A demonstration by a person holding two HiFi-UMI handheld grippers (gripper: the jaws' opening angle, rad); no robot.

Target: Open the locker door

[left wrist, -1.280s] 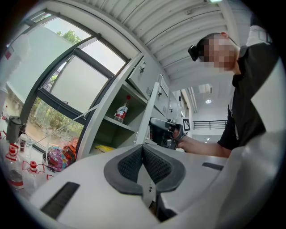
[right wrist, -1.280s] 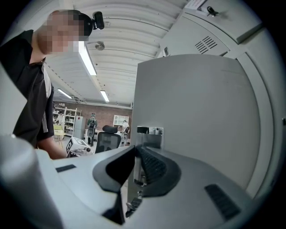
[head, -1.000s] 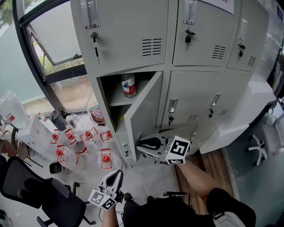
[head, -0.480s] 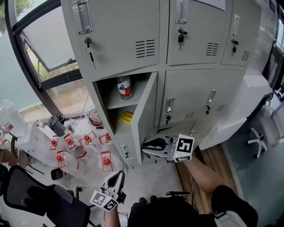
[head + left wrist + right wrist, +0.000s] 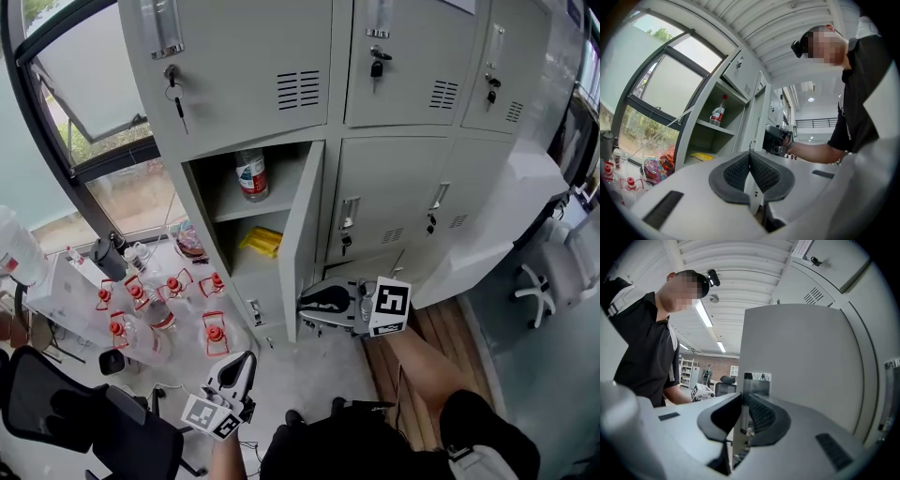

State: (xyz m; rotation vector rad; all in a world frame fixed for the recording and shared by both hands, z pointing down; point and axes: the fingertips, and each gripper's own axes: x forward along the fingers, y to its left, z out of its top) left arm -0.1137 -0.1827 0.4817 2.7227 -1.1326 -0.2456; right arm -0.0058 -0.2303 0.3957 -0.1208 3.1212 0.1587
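Note:
The grey locker door (image 5: 302, 225) of the lower left compartment stands swung out, nearly edge-on in the head view. My right gripper (image 5: 306, 305) is shut on the door's lower free edge; in the right gripper view the door panel (image 5: 801, 362) fills the right side and its edge sits pinched between the pads of the right gripper (image 5: 743, 416). Inside the compartment a bottle (image 5: 250, 175) stands on the shelf and a yellow packet (image 5: 261, 242) lies below. My left gripper (image 5: 244, 364) hangs low over the floor, shut on nothing, as the left gripper (image 5: 750, 171) shows its pads touching.
Several red-capped bottles (image 5: 169, 300) stand on the floor left of the locker. A black office chair (image 5: 84, 412) is at the lower left, below the window (image 5: 84, 84). Closed lockers (image 5: 394, 187) with keys lie to the right, and a white desk (image 5: 487, 234) juts out there.
The door has swung further open, from a slant to nearly edge-on, with my right gripper moving right along with it. The left gripper has stayed low near the floor.

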